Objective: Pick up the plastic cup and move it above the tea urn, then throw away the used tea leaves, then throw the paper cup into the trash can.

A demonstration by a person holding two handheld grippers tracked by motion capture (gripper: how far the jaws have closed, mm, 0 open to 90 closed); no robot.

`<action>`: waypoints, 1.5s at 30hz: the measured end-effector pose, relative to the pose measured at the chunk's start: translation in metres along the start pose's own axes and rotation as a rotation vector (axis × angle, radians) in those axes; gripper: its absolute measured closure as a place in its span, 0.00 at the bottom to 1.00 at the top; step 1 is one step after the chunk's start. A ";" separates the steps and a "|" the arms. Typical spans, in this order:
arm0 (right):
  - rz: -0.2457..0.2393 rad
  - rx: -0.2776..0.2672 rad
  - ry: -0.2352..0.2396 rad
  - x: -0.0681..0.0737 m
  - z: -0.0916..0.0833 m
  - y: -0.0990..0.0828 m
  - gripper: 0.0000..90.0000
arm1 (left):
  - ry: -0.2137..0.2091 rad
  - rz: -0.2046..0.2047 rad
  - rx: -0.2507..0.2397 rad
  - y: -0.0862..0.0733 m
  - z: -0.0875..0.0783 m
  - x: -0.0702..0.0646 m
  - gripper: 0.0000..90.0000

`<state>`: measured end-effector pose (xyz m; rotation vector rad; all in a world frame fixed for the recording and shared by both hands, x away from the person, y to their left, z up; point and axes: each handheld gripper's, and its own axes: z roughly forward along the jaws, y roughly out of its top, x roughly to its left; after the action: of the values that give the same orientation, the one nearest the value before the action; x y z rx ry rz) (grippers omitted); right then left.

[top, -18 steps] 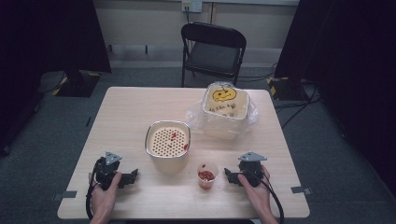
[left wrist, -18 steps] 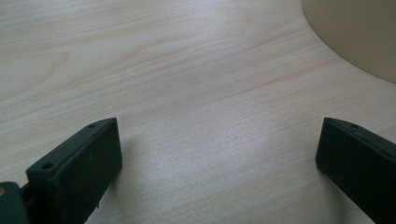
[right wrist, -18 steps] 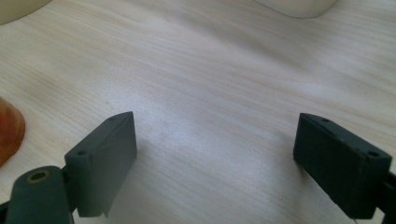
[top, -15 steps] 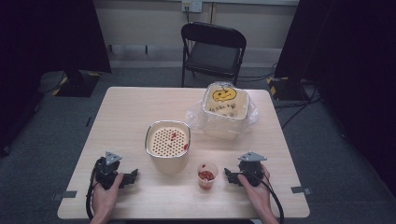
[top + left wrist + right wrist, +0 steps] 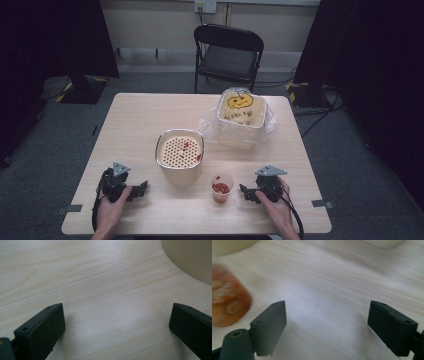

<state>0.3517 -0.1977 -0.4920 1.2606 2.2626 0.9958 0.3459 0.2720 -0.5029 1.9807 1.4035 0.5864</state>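
Both grippers sit low at the near edge of the tabletop (image 5: pixel 150 120), and nothing is held yet. The right gripper (image 5: pixel 248 192) has its jaws spread wide and empty, pointing toward the small clear cup of red pieces (image 5: pixel 221 186) just beside it; in the right gripper view that cup (image 5: pixel 229 305) sits blurred off the left jaw, not between the two. The left gripper (image 5: pixel 137 189) is likewise wide open over bare wood, with the cream container with the perforated insert (image 5: pixel 180 155) near it, its wall (image 5: pixel 192 260) curving in at the top right of the left gripper view. The likely step is the right hand taking the cup, and doing it well probably means swinging the jaws to straddle it squarely, closing gently at mid-height so the thin wall does not buckle, and keeping it upright. The bagged tub with the pumpkin face (image 5: pixel 241 112) stands well apart, farther back.
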 end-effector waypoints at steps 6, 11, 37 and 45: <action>-0.049 -0.020 0.095 0.015 -0.019 -0.001 0.17 | 0.000 -0.001 0.000 0.000 0.000 0.000 0.00; -0.101 -0.017 0.162 0.028 -0.026 0.002 0.16 | 0.001 0.004 0.001 0.000 0.000 0.000 0.00; -0.137 -0.099 0.286 0.074 0.002 0.026 0.23 | -0.002 -0.001 0.000 0.000 0.000 0.000 0.00; -0.149 -0.116 0.284 0.078 0.010 0.023 0.35 | 0.000 0.000 0.000 0.000 0.000 0.000 0.00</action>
<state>0.3299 -0.1200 -0.4800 0.9377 2.4236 1.2968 0.3460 0.2719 -0.5029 1.9811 1.4034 0.5862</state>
